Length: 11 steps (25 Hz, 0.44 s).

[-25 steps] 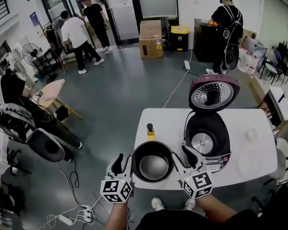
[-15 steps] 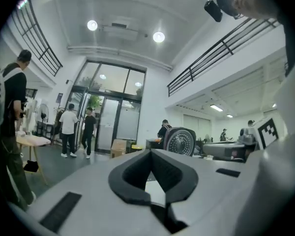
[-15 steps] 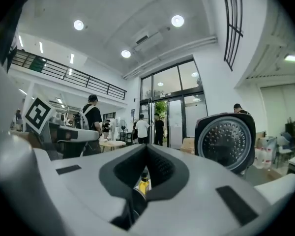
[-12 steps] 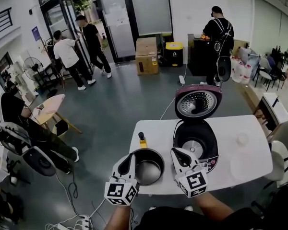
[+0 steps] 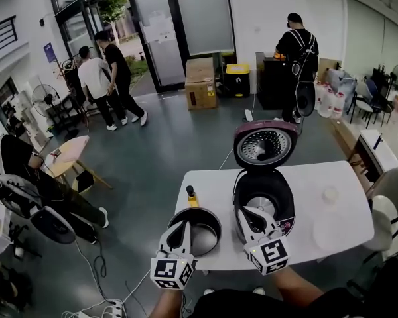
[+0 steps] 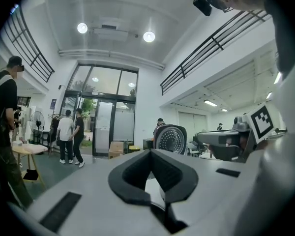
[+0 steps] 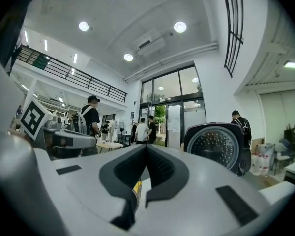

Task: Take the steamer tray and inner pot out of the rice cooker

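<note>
The dark inner pot (image 5: 200, 230) stands on the white table (image 5: 305, 174), left of the open rice cooker (image 5: 273, 192). The cooker's lid (image 5: 265, 144) is tipped up, and in the left gripper view the lid (image 6: 170, 139) shows beyond the jaws. My left gripper (image 5: 184, 225) hovers shut over the pot's left rim. My right gripper (image 5: 247, 212) hovers shut over the cooker's front edge. Nothing is between either pair of jaws (image 6: 150, 151) (image 7: 146, 146). A pale round tray (image 5: 333, 229) lies at the table's right end.
A yellow bottle with a black cap (image 5: 192, 196) stands behind the pot. A small white cup (image 5: 330, 194) sits right of the cooker. People stand by the glass doors (image 5: 99, 78) and at a far counter (image 5: 295, 52). Chairs and cables crowd the floor at left.
Both grippers flanked the pot's rim a second ago. They have since risen clear of it with their jaws closed, and the pot stays on the table.
</note>
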Tool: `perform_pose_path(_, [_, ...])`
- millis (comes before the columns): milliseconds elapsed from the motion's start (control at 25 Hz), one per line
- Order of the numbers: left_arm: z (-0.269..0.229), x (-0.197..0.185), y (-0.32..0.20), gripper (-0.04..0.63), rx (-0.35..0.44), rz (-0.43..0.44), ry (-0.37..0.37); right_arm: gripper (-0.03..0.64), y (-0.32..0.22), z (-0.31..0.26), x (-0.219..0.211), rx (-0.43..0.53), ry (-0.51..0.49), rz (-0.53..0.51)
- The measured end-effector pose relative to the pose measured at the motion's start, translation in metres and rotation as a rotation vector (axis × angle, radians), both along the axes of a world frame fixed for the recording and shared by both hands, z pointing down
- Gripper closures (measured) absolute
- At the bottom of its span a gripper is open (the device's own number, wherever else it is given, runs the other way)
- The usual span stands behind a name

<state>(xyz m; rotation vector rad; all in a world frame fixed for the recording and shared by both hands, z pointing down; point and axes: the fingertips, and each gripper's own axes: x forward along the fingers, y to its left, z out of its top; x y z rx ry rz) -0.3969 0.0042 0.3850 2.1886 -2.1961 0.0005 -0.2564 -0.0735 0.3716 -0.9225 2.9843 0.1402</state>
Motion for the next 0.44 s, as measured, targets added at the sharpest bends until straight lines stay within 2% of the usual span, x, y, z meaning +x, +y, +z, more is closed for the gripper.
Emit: perform_pose_path(440, [0.000, 0.005, 0.014, 0.597, -0.012, -0.035, 0.002, 0.618, 0.007, -0.001, 0.006, 0.001, 0.002, -0.039])
